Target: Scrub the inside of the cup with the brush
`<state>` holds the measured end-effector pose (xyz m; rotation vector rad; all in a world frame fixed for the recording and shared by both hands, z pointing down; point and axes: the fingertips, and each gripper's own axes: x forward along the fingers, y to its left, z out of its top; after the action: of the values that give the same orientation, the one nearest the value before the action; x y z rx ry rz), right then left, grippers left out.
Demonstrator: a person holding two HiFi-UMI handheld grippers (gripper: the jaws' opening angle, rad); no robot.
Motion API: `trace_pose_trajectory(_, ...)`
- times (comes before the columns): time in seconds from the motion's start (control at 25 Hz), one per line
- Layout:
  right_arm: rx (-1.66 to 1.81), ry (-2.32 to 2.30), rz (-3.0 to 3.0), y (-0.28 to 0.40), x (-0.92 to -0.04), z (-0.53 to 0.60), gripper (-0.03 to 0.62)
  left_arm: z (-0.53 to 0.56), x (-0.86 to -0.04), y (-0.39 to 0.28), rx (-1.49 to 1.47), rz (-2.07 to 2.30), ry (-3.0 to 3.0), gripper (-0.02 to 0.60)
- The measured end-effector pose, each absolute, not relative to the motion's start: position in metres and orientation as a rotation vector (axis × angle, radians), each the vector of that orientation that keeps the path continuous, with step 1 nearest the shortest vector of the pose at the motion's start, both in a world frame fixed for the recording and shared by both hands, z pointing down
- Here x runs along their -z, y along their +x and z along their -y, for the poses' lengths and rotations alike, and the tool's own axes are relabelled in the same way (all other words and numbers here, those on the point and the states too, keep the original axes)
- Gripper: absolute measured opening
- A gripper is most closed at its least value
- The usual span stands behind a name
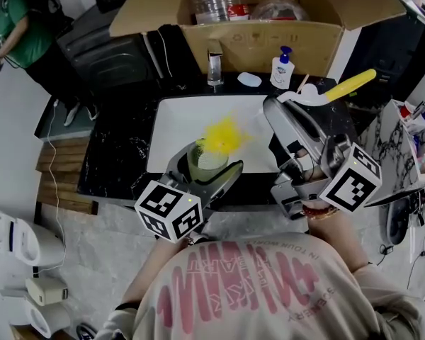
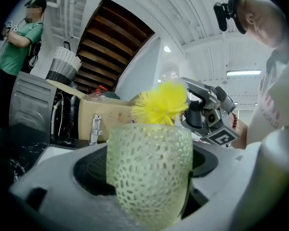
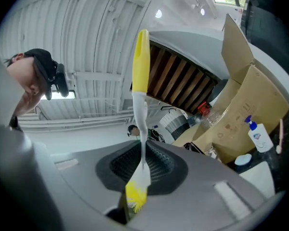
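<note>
Head view: the brush (image 1: pixel 224 136) bristles sit at the rim of the cup (image 1: pixel 207 163); push askew and you may tip the cup. Left gripper view: your left gripper (image 2: pixel 149 177) clamps the cup. Right gripper view: your right gripper (image 3: pixel 143 167) clenches the brush, which may pivot under load.

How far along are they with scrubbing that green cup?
Done: the left hand-held gripper is shut on the green cup over the sink, the right hand-held gripper on the brush. In hand: the yellow bristles are at the cup's rim, not clearly inside. Left: the scrubbing itself; I can't tell whether any has happened.
</note>
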<state>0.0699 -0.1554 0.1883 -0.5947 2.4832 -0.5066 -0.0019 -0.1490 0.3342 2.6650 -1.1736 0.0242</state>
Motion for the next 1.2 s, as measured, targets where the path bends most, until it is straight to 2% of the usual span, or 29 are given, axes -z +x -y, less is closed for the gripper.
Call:
trace_pose_trajectory(0.56,0.562,-0.572,-2.646,0.039,-0.216,0.162,0.041,0.152,-0.341,0.001,-0.215,1.190,2.752,0.403)
trace_pose_trajectory(1.2,0.647,-0.509,-2.792,0.012,-0.251,0.152,0.043,0.144,-0.322,0.013,-0.116,1.104,2.816,0.403)
